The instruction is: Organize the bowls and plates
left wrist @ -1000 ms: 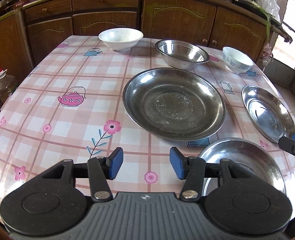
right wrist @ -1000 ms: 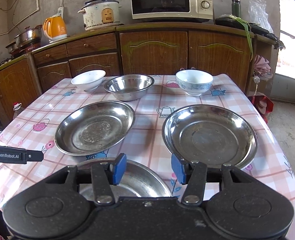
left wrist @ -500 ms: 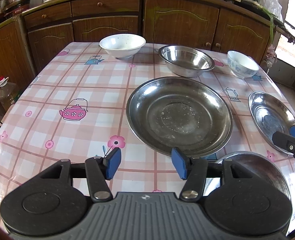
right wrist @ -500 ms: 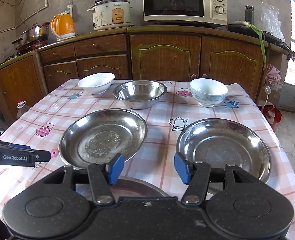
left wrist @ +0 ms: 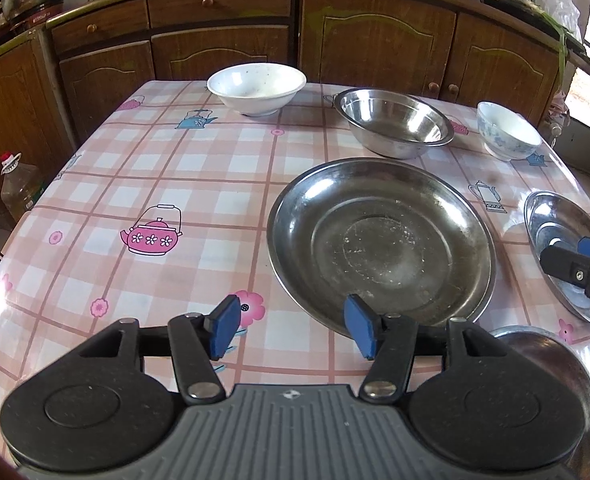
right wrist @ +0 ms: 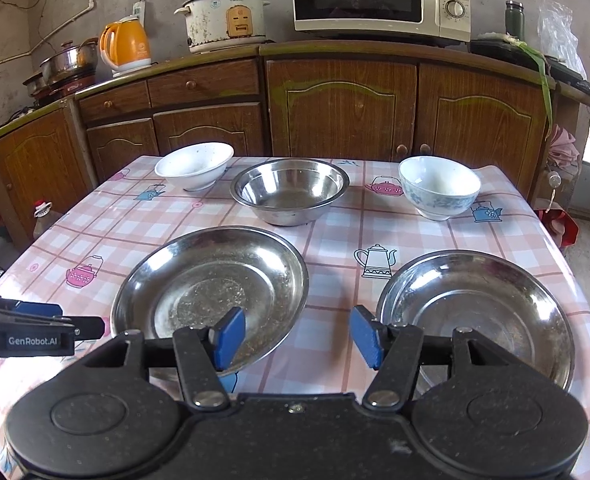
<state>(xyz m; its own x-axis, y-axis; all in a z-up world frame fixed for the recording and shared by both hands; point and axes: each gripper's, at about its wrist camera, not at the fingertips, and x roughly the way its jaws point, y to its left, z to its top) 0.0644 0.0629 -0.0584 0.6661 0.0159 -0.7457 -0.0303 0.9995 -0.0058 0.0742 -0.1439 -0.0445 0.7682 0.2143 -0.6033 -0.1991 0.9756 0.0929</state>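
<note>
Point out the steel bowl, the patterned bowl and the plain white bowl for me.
steel bowl (right wrist: pixel 291 190), right wrist view, inner wall near the bottom.
patterned bowl (right wrist: pixel 439 196), right wrist view, outer front wall.
plain white bowl (left wrist: pixel 257 86), left wrist view, inside surface.

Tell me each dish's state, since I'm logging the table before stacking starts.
Large steel plate: upright, empty, gritty.
Right steel plate: upright, empty.
Steel bowl: upright, empty.
White plain bowl: upright, empty.
Blue-patterned white bowl: upright, empty.
Left tongs: open, empty.
Right tongs: open, empty.

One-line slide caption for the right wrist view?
Open right gripper above two steel plates; three bowls line the table's far edge.
</note>
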